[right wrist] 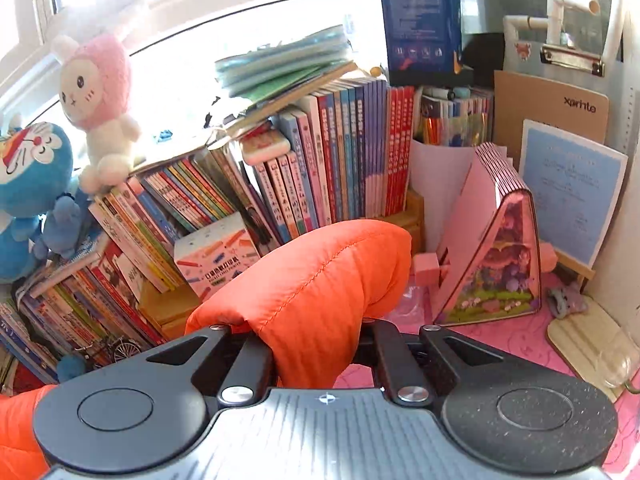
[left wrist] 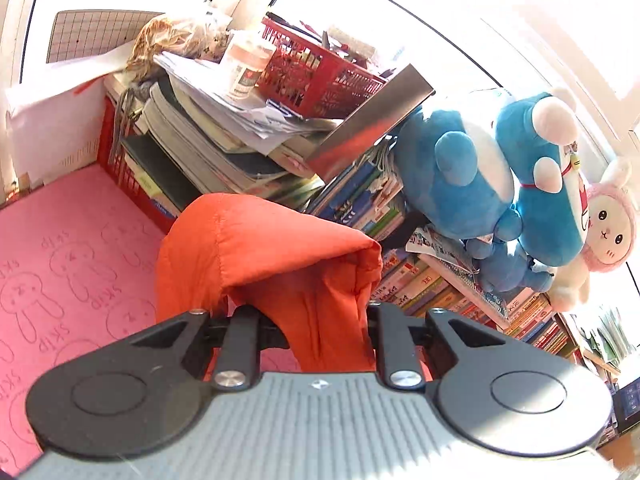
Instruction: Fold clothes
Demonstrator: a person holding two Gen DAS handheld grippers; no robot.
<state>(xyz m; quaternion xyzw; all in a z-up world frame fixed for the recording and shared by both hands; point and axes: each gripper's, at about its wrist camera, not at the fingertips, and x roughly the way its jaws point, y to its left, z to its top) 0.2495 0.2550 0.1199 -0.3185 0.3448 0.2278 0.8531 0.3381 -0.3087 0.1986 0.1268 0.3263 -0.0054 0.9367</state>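
Note:
An orange quilted garment (left wrist: 260, 252) bulges up out of my left gripper (left wrist: 312, 320), which is shut on a bunch of its fabric; the fingertips are buried in the cloth. The same orange garment (right wrist: 324, 284) rises from my right gripper (right wrist: 316, 336), also shut on it, with its fingers covered. More of the orange cloth hangs at the lower left of the right wrist view. Both grippers hold the garment lifted above a pink mat (left wrist: 60, 264) printed with rabbit outlines.
Stacked papers and a red basket (left wrist: 316, 76) stand behind the left gripper, with blue plush toys (left wrist: 492, 172) and a pink rabbit plush (right wrist: 100, 100). Rows of books (right wrist: 320, 168), a pink triangular box (right wrist: 492, 256) and a blue card (right wrist: 572, 192) crowd the back.

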